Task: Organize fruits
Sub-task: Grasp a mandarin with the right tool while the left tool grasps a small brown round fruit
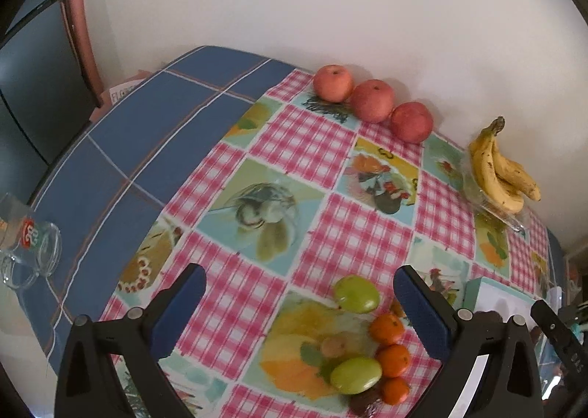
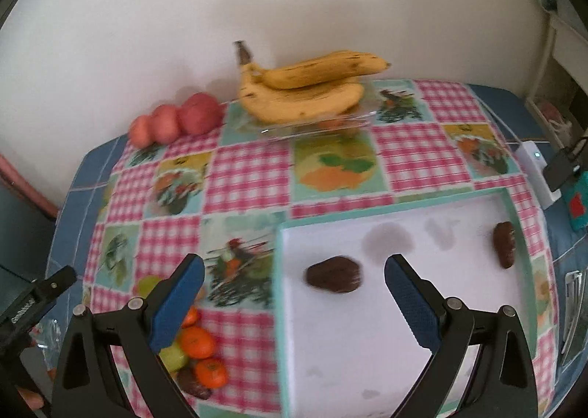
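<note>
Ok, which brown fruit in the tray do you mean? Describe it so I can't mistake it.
Find the white tray with the teal rim on the checked tablecloth. Two dark brown fruits lie in it. I mean the rounder one nearer the tray's left edge, not the long one at the far right.

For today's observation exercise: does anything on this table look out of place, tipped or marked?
Yes. A glass mug lies tipped on its side at the table's left edge. The white tray shows greyish stains, and the bananas are speckled brown. Both grippers are open, holding nothing.
</note>
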A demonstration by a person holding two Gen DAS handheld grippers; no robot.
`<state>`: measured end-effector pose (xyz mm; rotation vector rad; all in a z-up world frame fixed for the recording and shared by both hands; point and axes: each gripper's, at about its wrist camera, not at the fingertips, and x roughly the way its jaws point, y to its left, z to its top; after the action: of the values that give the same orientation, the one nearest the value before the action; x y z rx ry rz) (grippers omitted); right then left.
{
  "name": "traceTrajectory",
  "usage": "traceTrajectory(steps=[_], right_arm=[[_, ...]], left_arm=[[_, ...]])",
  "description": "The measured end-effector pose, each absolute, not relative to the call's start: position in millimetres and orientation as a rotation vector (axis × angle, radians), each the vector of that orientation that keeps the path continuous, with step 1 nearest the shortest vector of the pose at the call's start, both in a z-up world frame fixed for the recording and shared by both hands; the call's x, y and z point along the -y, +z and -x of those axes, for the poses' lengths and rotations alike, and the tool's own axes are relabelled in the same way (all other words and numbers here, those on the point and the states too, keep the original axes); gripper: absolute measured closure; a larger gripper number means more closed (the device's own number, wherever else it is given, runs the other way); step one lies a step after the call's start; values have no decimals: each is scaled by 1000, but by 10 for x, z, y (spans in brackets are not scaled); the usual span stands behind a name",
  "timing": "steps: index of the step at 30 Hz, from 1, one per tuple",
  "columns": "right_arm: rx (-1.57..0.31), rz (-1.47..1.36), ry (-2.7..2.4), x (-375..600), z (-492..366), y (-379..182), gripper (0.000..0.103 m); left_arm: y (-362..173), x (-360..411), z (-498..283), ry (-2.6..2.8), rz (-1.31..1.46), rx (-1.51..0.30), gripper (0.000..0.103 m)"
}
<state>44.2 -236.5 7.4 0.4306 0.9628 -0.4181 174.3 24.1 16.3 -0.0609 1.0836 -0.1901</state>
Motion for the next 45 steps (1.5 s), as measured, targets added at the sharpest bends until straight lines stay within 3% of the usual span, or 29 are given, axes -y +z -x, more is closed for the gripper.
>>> traceTrajectory(steps=[9,12,15,18,26,33,45], right_arm=[[-1032,-462,-357,1982,-392,-160,7],[-1058,-470,-342,1900,-380,-254,23],[-1081,-481,-320,1827,-394,-356,25],[-1120,-497,-291,1751,-441,-494,37],[-1175,-525,-201,1497,-605,-712,45],[-1199,-570,-160,1405,-703,-897,60],[-1194,-549,-203,1522,-662,-854,64]], left_arm=[[-108,-405,-1647,-165,59,-1170,0],[-321,-455,-1635,-160,90,-1243,0],[-515,-478,-1614,-135,93,-1302,0],[-651,-532,-1623,-97,107,-1335,1],[-672,-726,-1654,-40,156,-1325,1],[-713,-659,-1641,-71,147,-1347,1],[-799,-442,-1689,-157,180,-1381,2]])
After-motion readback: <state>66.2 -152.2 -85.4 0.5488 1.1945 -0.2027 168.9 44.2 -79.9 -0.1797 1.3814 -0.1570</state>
